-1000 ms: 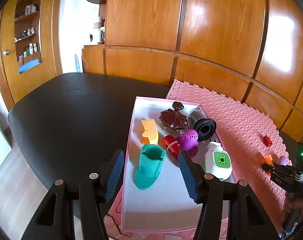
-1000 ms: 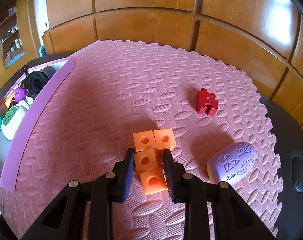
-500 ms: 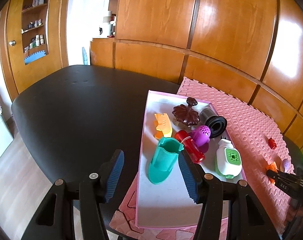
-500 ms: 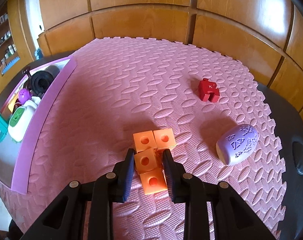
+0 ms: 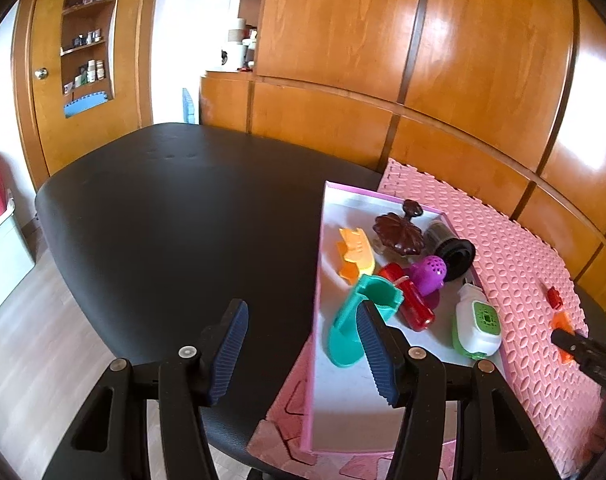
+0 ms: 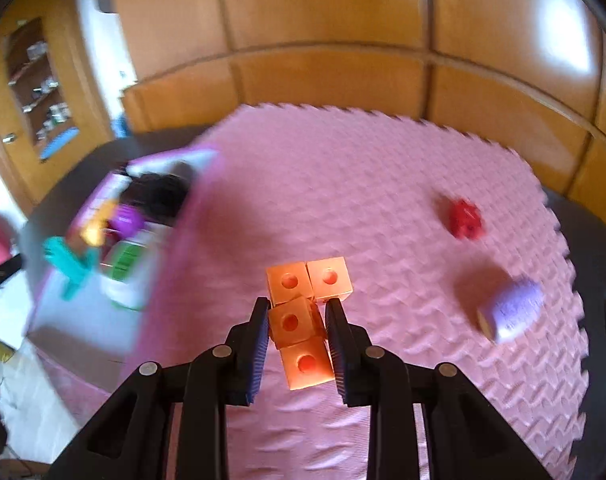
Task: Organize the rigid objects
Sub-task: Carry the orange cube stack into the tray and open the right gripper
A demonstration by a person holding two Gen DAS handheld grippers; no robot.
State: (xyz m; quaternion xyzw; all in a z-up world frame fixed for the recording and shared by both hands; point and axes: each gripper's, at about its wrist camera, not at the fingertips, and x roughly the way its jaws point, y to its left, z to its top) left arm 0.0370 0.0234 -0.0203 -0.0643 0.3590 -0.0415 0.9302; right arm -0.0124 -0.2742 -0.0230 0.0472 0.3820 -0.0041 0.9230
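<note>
Left to right, right wrist view. Pink-rimmed tray (image 6: 159, 280) at far left, blurred, already carrying sorted items. Centre: right tool (image 6: 297, 334) narrow, clamped on orange cube cluster (image 6: 303, 320); cluster's long axis runs along fingers, two cubes projecting beyond tips. Right: red block (image 6: 465, 220) and lilac oval piece (image 6: 511, 314) loose on pink foam mat (image 6: 343, 184).

Left tool (image 5: 299, 354) half-wide, holding nothing, over desk (image 5: 175, 216) beside tray.

Judgement: tray lies left of held cluster; transfer goes leftward.

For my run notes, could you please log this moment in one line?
right claw: shut on orange cube piece | left claw: open, empty | tray: filled
</note>
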